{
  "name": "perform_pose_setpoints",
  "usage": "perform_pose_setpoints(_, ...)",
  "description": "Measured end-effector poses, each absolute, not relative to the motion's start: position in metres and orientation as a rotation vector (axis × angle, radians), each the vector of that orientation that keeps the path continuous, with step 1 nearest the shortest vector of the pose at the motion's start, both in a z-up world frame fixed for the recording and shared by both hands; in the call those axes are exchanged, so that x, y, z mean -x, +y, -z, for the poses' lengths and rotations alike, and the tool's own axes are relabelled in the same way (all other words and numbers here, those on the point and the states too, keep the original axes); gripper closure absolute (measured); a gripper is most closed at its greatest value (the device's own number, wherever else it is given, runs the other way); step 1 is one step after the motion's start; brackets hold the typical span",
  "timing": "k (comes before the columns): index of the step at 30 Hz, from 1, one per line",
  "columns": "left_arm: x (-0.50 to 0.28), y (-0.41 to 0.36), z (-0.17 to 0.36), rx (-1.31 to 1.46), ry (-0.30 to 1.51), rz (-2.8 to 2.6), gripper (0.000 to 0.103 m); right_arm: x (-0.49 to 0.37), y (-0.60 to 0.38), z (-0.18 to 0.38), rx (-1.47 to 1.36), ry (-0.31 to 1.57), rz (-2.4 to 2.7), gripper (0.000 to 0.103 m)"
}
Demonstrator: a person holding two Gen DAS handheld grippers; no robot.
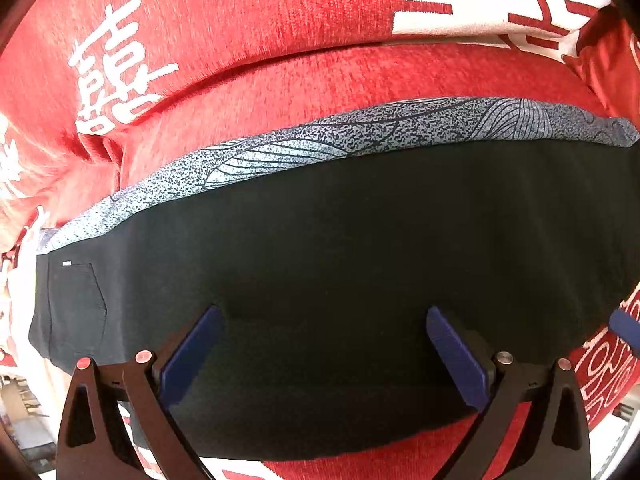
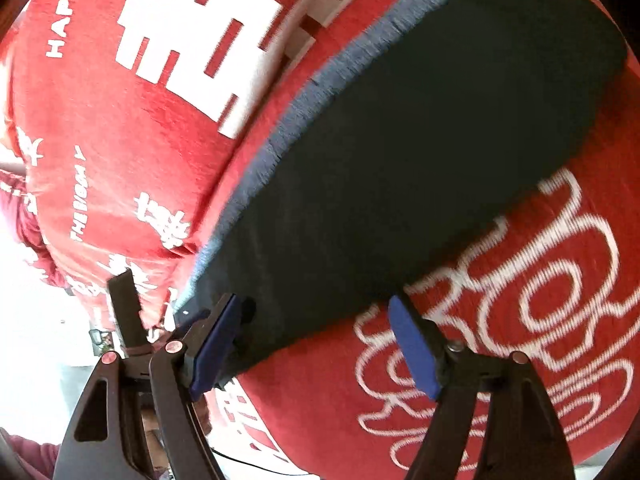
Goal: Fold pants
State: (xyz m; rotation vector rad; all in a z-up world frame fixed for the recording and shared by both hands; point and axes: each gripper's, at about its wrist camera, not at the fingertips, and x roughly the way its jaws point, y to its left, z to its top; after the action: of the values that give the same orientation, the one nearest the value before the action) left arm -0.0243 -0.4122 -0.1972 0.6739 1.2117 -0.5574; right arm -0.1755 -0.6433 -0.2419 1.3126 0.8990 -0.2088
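Black pants [image 1: 340,248] lie flat and folded lengthwise on a red cover, with a grey patterned strip [image 1: 320,148] along their far edge and a back pocket [image 1: 78,308] at the left. My left gripper [image 1: 324,356] is open and hovers over the pants' near half, holding nothing. In the right wrist view the pants [image 2: 400,168] run diagonally to the upper right. My right gripper [image 2: 316,344] is open at the pants' near end. Its left finger [image 2: 216,344] is over the pants' corner and its right finger [image 2: 412,348] is over the red cover.
The red cover [image 1: 280,20] with white characters spreads under the pants and rises into a cushion behind them; it also fills the right wrist view [image 2: 520,320]. The cover's edge drops off at the lower left [image 2: 48,320]. The left gripper shows at the left [image 2: 126,312].
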Motion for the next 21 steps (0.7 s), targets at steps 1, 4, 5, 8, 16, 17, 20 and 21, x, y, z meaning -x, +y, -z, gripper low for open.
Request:
perform_pose_setpoints(1, 0.025, -0.413, 0.197, -0.677, 1.209, 0.555, 0.000, 0.179, -0.643, 0.243, -1.317, 0.899, 0.216, 0.024)
perform_pose_setpoints(4, 0.028, -0.415, 0.196, -0.684, 1.202, 0.551, 0.000, 0.192, -0.649, 0.245, -1.354, 0.870, 0.231, 0.024)
perform_pose_setpoints(5, 0.028, -0.415, 0.196, -0.688, 1.200, 0.549, 0.000, 0.195, -0.651, 0.245, -1.358, 0.864, 0.236, 0.024)
perform_pose_setpoints(8, 0.029, -0.416, 0.196, -0.696, 1.198, 0.545, 0.000, 0.204, -0.661, 0.243, -1.359, 0.848, 0.254, 0.036)
perform_pose_setpoints(16, 0.034, -0.419, 0.195, -0.705, 1.197, 0.535, 0.000, 0.219, -0.703, 0.228, -1.255, 0.835, 0.485, 0.044)
perform_pose_setpoints(17, 0.034, -0.418, 0.195, -0.705, 1.197, 0.536, 0.000, 0.219, -0.708, 0.226, -1.241, 0.843, 0.520, 0.044)
perform_pose_setpoints(20, 0.034, -0.419, 0.196, -0.704, 1.199, 0.532, 0.000, 0.219, -0.722, 0.225, -1.224, 0.855, 0.579, 0.044)
perform_pose_setpoints(21, 0.033, -0.419, 0.196, -0.705, 1.200, 0.531, 0.000, 0.219, -0.726, 0.224, -1.215, 0.855, 0.598, 0.044)
